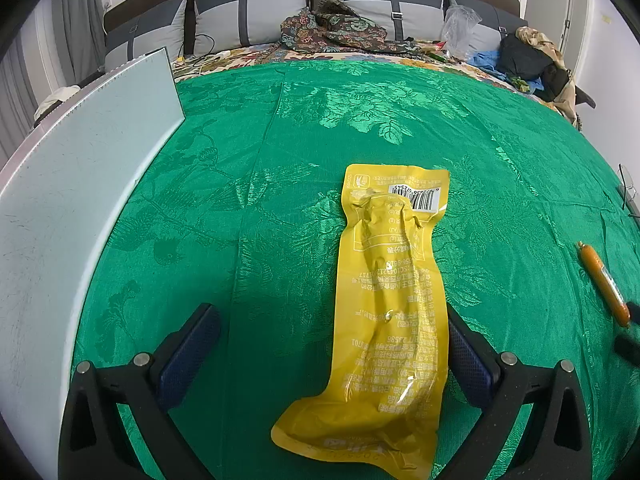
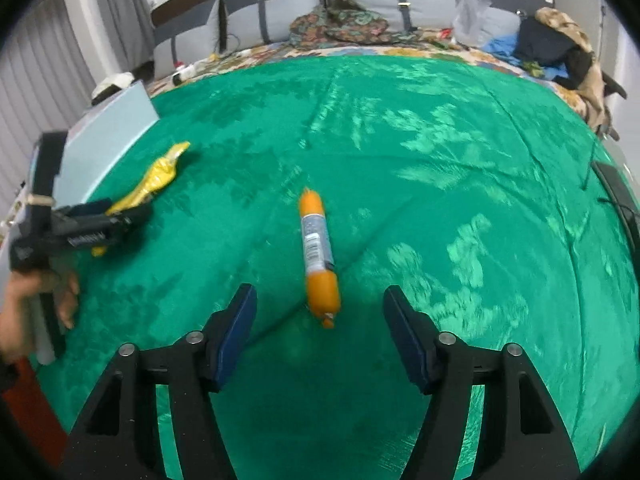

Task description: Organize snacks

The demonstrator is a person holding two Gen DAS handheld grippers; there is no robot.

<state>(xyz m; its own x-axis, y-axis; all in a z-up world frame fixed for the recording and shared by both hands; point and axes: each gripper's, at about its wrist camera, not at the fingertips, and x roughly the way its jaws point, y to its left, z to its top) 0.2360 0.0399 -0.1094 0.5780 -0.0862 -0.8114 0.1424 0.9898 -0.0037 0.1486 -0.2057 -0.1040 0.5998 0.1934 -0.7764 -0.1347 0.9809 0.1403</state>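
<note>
A wide green cloth [image 1: 360, 120] is spread over the bed, so the snacks can be laid flat and seen well. At the left edge a pale board [image 1: 72, 200] is stood up like a wall; what it is for cannot be told.

A long yellow snack packet [image 1: 384, 300] is laid flat on the cloth with its printed back up. The left gripper [image 1: 334, 344] is held low over its near half, with the jaws spread wide on both sides of it. The right pad looks to be just beside the packet's edge, but the packet is not squeezed. It is likely lined up this way so it can be picked up next.

A small orange sausage stick [image 2: 318, 252] is laid well to the right of the packet, pointing near to far. The right gripper [image 2: 320, 332] is held just short of its near end, jaws wide apart and empty. The sausage is centred between them, likely so it can be grabbed.
</note>
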